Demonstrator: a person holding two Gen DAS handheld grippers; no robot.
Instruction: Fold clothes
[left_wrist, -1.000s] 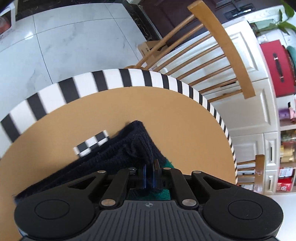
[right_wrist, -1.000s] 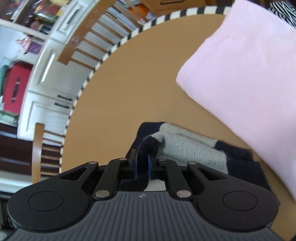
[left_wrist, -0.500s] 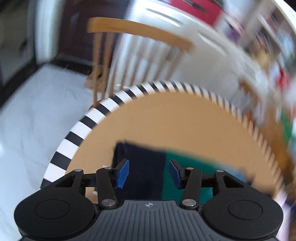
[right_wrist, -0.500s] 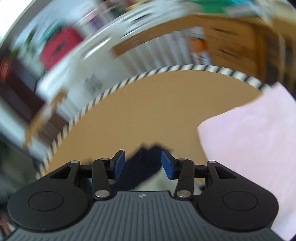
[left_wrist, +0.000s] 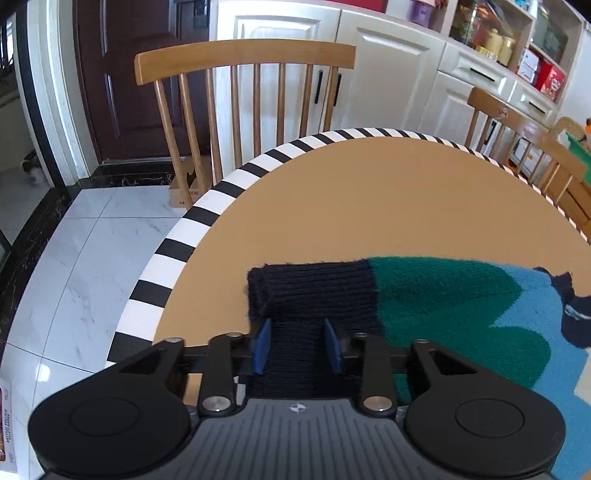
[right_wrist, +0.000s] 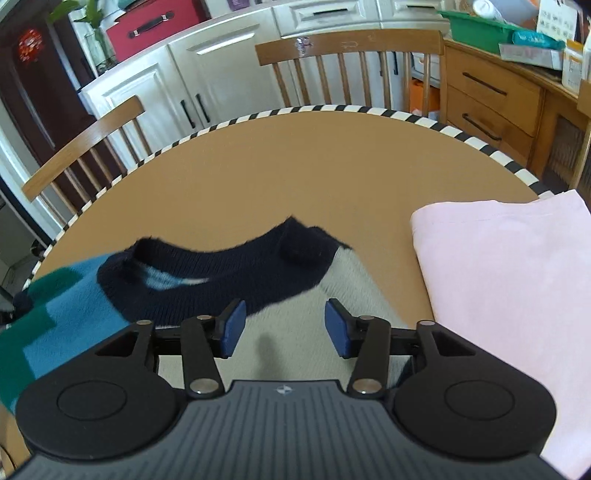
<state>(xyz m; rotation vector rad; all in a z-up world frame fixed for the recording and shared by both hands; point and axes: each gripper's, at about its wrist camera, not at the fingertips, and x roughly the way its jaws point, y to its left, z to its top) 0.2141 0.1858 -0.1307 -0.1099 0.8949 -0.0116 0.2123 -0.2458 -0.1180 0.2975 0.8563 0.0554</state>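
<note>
A knitted sweater (left_wrist: 436, 295) in navy, green, blue and grey-white lies flat on the round tan table (left_wrist: 369, 192). Its navy ribbed edge (left_wrist: 310, 291) runs under my left gripper (left_wrist: 297, 345); the jaws are closing, with the blue pads (left_wrist: 263, 345) standing apart over the fabric and not pinching it. In the right wrist view the sweater's navy collar (right_wrist: 221, 269) lies just ahead of my right gripper (right_wrist: 284, 328). Its jaws are opening above the grey-white panel (right_wrist: 354, 288), with nothing between them.
A folded pink cloth (right_wrist: 509, 280) lies on the table to the right of the sweater. Wooden chairs (left_wrist: 243, 92) (right_wrist: 351, 62) stand around the table's striped rim (left_wrist: 192, 221). White cupboards (left_wrist: 388, 74) and a wooden drawer unit (right_wrist: 491, 99) stand behind them.
Both grippers were shut on navy parts of the sweater; both have let go and opened. Both wrists have rolled to level, and the sweater now lies spread flat.
</note>
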